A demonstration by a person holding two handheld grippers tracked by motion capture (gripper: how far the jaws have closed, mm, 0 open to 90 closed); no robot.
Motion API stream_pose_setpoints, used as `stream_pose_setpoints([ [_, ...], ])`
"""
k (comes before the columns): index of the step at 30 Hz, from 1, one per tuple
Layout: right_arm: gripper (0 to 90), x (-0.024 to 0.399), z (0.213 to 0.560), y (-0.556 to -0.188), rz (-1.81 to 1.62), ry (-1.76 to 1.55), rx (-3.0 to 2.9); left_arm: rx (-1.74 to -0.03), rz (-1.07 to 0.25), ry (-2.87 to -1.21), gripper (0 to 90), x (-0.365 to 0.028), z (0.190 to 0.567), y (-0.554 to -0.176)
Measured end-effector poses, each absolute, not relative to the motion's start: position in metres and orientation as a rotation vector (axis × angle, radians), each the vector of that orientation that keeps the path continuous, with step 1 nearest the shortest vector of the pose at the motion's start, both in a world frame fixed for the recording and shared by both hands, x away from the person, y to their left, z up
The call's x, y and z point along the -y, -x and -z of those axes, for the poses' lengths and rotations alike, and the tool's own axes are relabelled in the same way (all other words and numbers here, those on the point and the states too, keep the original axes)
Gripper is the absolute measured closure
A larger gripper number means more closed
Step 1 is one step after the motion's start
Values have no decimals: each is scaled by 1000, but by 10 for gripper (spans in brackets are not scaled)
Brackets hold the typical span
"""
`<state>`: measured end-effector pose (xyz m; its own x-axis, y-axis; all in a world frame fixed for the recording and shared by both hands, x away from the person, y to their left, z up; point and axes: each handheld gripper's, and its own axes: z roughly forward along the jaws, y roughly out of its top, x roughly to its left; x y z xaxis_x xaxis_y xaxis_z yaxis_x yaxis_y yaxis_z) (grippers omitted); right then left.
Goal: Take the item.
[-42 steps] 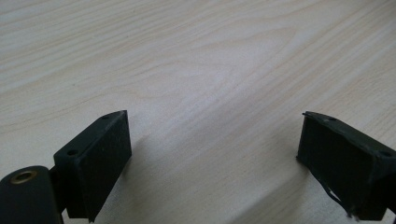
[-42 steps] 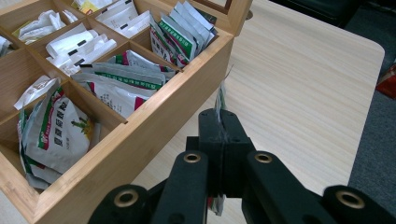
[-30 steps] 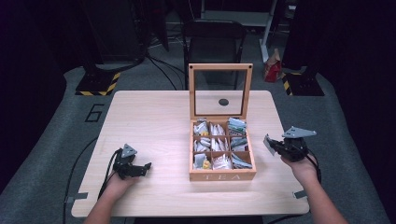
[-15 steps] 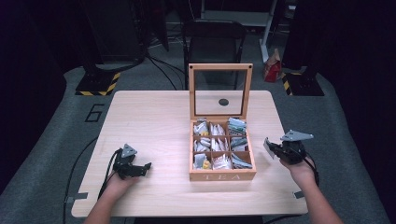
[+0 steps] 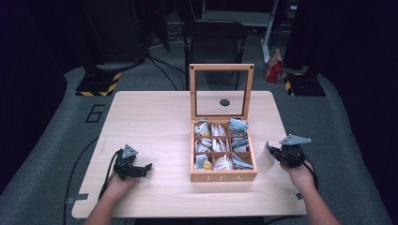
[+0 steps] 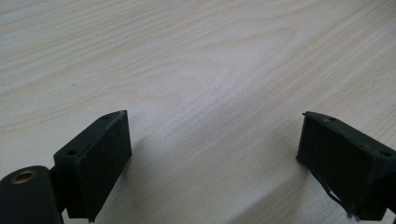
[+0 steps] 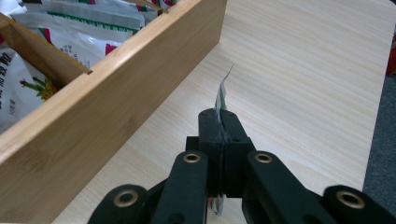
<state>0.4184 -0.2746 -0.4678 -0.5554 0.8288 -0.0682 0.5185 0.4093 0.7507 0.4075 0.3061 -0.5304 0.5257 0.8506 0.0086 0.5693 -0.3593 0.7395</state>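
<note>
The right gripper [image 7: 219, 122] was clamped on a tea sachet [image 7: 223, 95], held just beside the tea box's [image 5: 223, 176] right wall, above the table [image 5: 150, 117]. One sachet was judged already taken out; setting it down remained. The left gripper [image 6: 212, 154] lay spread and empty on bare wood. Open room was seen on both sides, though the table's right edge was near.

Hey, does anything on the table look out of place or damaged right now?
One tea packet is outside the wooden tea box, pinched edge-on in the shut right gripper beside the box's right wall. The left gripper's right pad looks frayed at its lower edge.
</note>
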Motion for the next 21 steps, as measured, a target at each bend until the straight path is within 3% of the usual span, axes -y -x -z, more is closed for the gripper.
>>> stream_pose_setpoints([
  [21, 891, 263, 491, -412, -977, -1154, -2287, -1148, -520, -2072, 93, -306, 530, -408],
])
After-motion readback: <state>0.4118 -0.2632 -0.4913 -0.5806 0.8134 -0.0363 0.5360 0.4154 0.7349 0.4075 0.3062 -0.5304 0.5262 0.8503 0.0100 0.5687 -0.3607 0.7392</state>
